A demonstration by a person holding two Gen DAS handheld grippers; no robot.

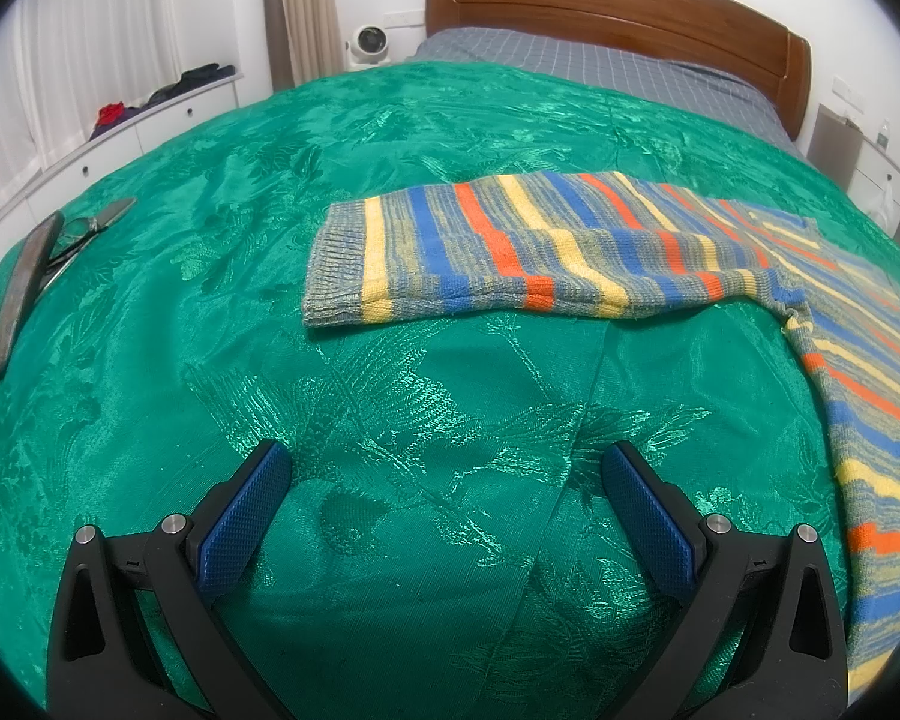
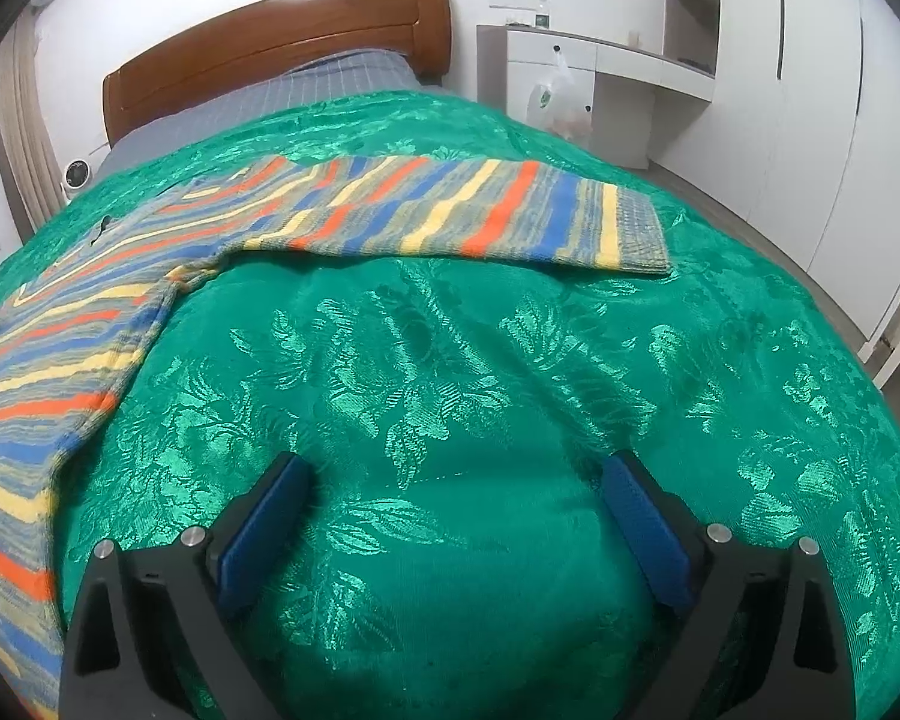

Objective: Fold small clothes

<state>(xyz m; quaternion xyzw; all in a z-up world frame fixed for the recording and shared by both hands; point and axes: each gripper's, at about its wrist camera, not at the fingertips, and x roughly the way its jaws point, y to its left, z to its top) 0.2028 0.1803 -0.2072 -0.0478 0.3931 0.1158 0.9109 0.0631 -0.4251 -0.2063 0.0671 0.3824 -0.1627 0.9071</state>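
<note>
A striped knit sweater [image 1: 510,246] in blue, orange, yellow and grey lies spread flat on the green bedspread [image 1: 390,408]. One sleeve stretches left, its ribbed cuff [image 1: 333,273] ahead of my left gripper [image 1: 444,456]. That gripper is open over bare bedspread, short of the sleeve. In the right wrist view the same sweater [image 2: 426,210] reaches right with its other sleeve, cuff [image 2: 639,228] at the far right. My right gripper [image 2: 453,468] hangs open above the green bedspread [image 2: 510,372], nothing between its blue pads. The sweater body runs off both frames.
A pair of scissors [image 1: 81,234] and a long dark flat bar [image 1: 21,294] lie on the bedspread's left side. A wooden headboard [image 1: 618,6] and grey sheet [image 1: 570,66] are at the back. White drawers [image 1: 120,132] stand left, a white desk [image 2: 600,60] and wardrobe right.
</note>
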